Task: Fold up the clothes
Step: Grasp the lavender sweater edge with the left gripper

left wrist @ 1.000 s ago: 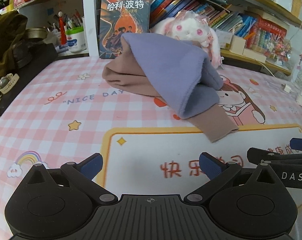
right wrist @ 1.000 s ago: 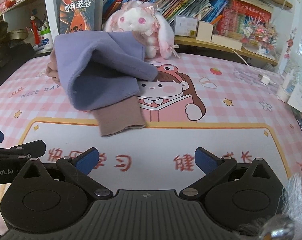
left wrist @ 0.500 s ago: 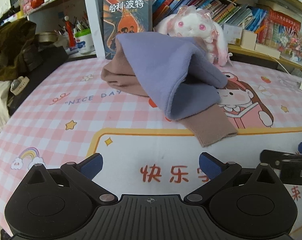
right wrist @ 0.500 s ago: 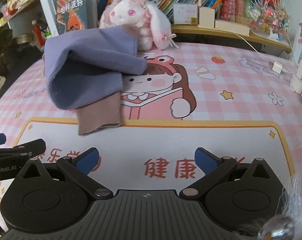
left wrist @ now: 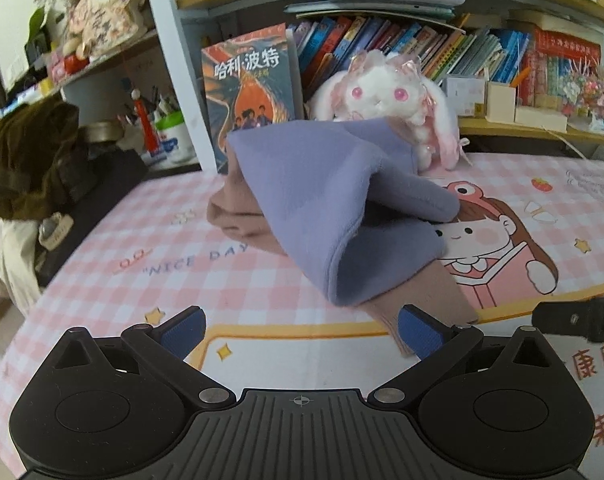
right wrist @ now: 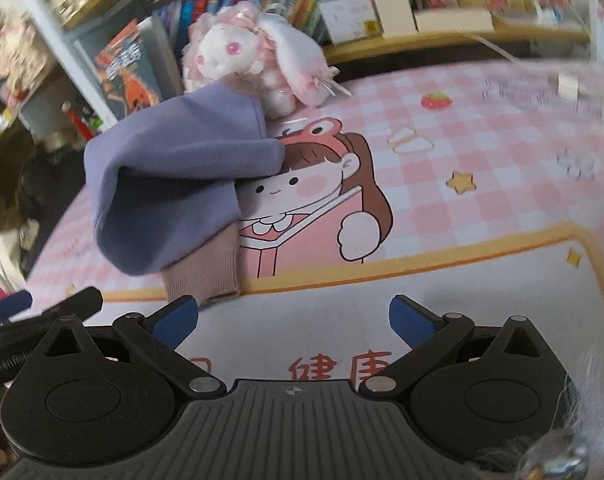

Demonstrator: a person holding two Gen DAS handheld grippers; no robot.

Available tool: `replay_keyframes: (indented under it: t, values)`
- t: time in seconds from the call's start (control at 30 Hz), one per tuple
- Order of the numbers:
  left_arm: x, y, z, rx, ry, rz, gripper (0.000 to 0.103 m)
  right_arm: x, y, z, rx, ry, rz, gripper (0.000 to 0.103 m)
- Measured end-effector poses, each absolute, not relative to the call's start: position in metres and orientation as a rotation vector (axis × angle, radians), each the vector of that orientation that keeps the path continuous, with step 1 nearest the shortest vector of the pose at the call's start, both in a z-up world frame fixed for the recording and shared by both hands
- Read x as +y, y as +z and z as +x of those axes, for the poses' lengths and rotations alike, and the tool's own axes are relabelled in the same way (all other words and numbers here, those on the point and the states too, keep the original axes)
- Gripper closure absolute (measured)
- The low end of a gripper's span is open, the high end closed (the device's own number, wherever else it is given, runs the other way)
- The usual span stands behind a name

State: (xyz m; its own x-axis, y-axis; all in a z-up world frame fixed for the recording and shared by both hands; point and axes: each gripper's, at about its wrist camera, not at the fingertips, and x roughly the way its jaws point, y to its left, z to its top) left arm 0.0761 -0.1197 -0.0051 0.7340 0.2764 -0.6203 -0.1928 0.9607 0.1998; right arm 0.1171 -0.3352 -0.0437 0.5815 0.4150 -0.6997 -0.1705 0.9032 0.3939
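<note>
Left wrist view
Left tool (left wrist: 299, 330): released, blue pads spread, grasping nothing, low over the bench (left wrist: 302, 344).
Garment (left wrist: 322, 204): crumpled lilac fleece top with dusty-pink cuff, heaped on the pink checked cartoon mat, just ahead of the pads.
Behind: white-and-pink plush rabbit (left wrist: 386, 100).

Right wrist view
Right tool (right wrist: 293, 322): released, empty.
Garment (right wrist: 173, 184): ahead to the left; pink cuff (right wrist: 201, 276) by the left pad.
</note>
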Motion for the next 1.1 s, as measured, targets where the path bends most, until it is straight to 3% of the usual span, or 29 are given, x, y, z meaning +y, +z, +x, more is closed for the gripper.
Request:
replay_keyframes:
  t: [0.63,0.67,0.73,0.77,0.8,0.9,1.1]
  values:
    - [-0.117,-0.030,0.155,0.704,0.297,0.287,0.001,-0.365,-0.044,0.130,0.865,0.421,0.536,0.003]
    - [-0.114,-0.031,0.158,0.732,0.281,0.277,0.006,-0.367,-0.045,0.131,0.881,0.444,0.578,0.003]
    - [-0.107,-0.033,0.162,0.789,0.251,0.248,0.027,-0.369,-0.048,0.134,0.923,0.495,0.661,0.005]
    - [-0.103,-0.033,0.162,0.806,0.251,0.229,0.056,-0.368,-0.049,0.135,0.939,0.521,0.695,0.006]
    - [-0.099,-0.031,0.161,0.812,0.256,0.208,0.074,-0.367,-0.050,0.137,0.954,0.548,0.729,0.006]
    - [-0.091,-0.021,0.148,0.783,0.250,0.143,0.091,-0.364,-0.053,0.141,0.993,0.611,0.830,0.006]
    - [-0.115,0.006,0.107,0.685,0.128,0.236,0.097,-0.352,-0.055,0.146,1.002,0.682,0.928,0.006]
